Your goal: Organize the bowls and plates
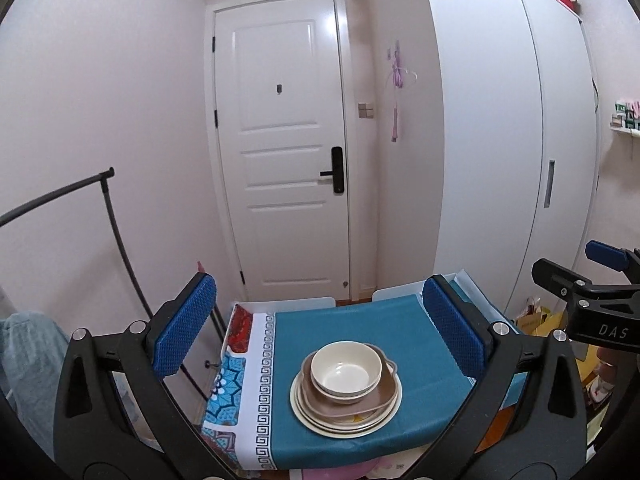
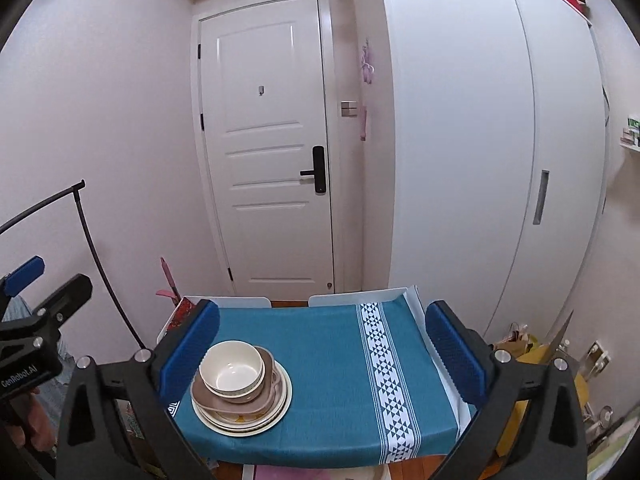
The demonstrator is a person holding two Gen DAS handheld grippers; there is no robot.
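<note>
A stack of dishes stands on the teal tablecloth [image 1: 352, 320] [image 2: 328, 344]. Cream bowls [image 1: 346, 372] [image 2: 232, 372] are nested on top, on a brown square dish [image 1: 384, 400] [image 2: 266, 394], on several cream plates [image 1: 320, 420] [image 2: 276, 412]. My left gripper [image 1: 320, 334] is held above and short of the stack, jaws wide open and empty. My right gripper [image 2: 322, 350] is also open and empty, with the stack just inside its left finger in the right wrist view. Each gripper shows at the edge of the other's view.
A white door [image 1: 284, 144] and white wardrobe [image 1: 500, 140] stand behind the small table. A black clothes rail [image 1: 108, 216] is at the left. Bags and clutter [image 2: 524, 344] lie on the floor at the right. Two white chair backs [image 2: 244, 302] edge the table's far side.
</note>
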